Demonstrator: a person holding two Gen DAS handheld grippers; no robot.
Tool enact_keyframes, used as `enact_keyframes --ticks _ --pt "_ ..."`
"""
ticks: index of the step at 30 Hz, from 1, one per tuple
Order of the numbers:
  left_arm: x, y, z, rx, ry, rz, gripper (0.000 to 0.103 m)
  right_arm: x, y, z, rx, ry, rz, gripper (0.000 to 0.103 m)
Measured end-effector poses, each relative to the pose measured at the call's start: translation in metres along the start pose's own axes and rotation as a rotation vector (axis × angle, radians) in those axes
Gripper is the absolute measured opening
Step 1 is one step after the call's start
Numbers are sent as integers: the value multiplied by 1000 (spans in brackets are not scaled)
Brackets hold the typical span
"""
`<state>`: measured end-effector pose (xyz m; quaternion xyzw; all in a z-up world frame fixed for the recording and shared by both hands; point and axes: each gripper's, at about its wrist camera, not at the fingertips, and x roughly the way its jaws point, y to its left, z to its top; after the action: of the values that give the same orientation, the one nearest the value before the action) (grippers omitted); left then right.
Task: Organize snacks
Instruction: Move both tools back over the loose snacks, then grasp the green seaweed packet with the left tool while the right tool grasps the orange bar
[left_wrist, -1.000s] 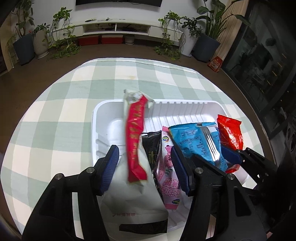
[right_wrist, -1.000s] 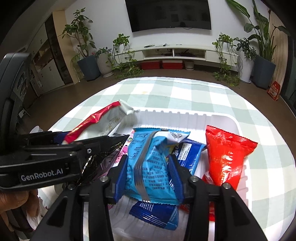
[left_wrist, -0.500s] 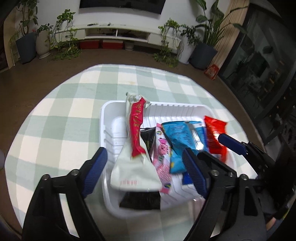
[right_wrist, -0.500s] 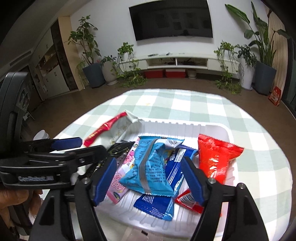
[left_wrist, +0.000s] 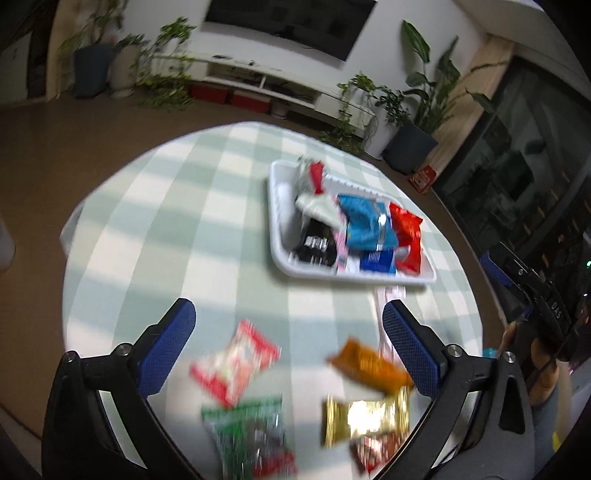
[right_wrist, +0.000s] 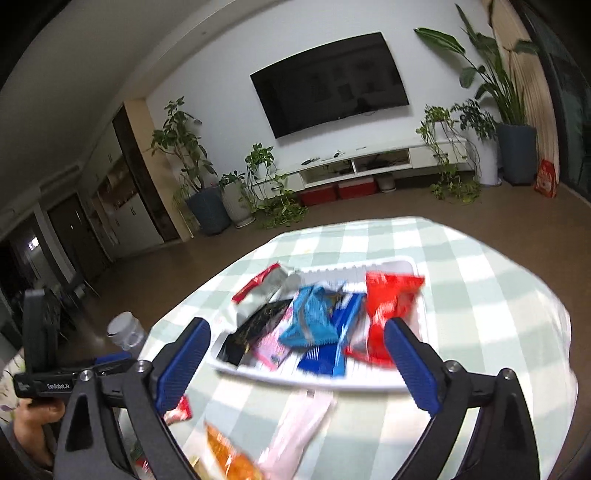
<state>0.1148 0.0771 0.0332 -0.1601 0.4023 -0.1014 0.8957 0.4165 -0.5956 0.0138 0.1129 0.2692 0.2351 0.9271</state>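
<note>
The white tray holds red, blue, black and pink snack packets. Left gripper and right gripper are opening, both empty.

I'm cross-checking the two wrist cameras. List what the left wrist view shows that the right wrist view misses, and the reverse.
Left wrist only: the gold packet, the green packet and the red-and-white packet lying loose on the near cloth, all blurred.

Right wrist only: the TV in full, and a capped bottle past the table's left edge.

Both: the white tray of snacks, the light-blue bag and red bag in it, the orange packet, and each view's own gripper, jaws opening and empty.
</note>
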Motion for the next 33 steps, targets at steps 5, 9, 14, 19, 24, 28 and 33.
enact_keyframes --ticks 5,9,14,19,24,28,33 --pt "-19 11 -56 -55 40 5 102 -19 -1 -31 56 47 25 97" --pt "-16 7 -91 -58 138 98 102 -32 18 -54 -6 72 33 97" --pt "-10 -10 -98 39 134 254 102 -36 39 -77 -93 104 13 97" --pt "15 -9 -96 71 195 340 102 -40 44 -85 -129 103 -7 97" --pt "35 -12 -96 122 223 386 101 -40 41 -85 -123 105 -21 97" --pt "38 -13 -94 139 204 374 91 -36 41 -85 -138 116 -42 97" --pt "37 -22 -94 177 196 346 71 -34 42 -86 -158 124 -49 92"
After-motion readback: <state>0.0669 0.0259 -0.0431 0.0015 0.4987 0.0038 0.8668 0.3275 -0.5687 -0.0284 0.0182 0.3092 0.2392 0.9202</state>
